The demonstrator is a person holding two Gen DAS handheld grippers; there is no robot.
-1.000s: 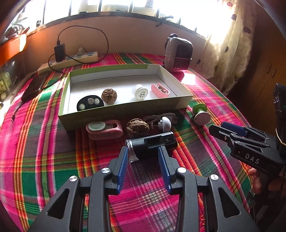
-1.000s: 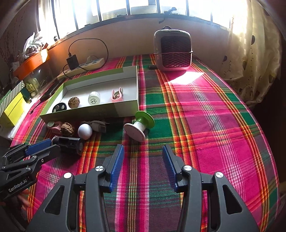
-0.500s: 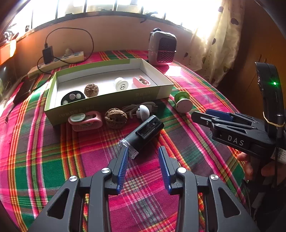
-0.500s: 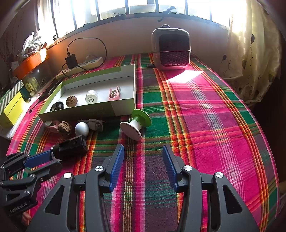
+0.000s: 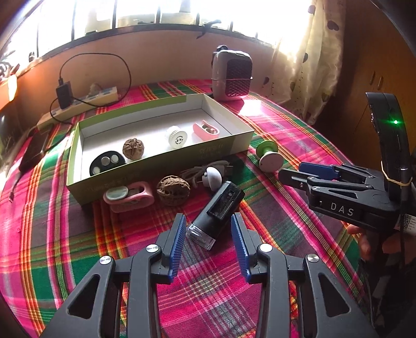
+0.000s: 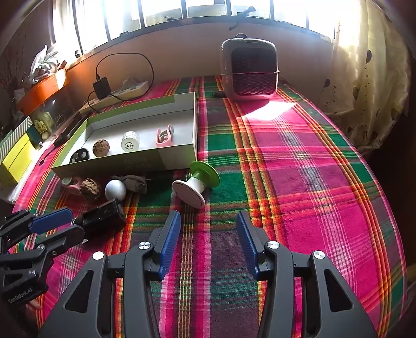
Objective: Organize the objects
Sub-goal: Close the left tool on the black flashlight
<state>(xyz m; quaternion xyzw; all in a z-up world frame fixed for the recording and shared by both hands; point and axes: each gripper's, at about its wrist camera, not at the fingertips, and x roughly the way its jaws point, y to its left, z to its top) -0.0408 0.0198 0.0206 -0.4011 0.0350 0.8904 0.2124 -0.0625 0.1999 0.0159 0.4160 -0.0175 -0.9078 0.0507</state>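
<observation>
1. Black device (image 5: 217, 214): lies on the tabletop (image 5: 65, 234), clear end between my left tool's (image 5: 208, 228) just-widened jaws, untouched; long axis slants up-right.
2. Right tool (image 6: 208, 228): apart, empty, farther.

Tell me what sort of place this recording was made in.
Most likely a room in a home: a table under a plaid tablecloth set against a barred window, with a patterned curtain, a small fan heater and a power strip by the sill.
</observation>
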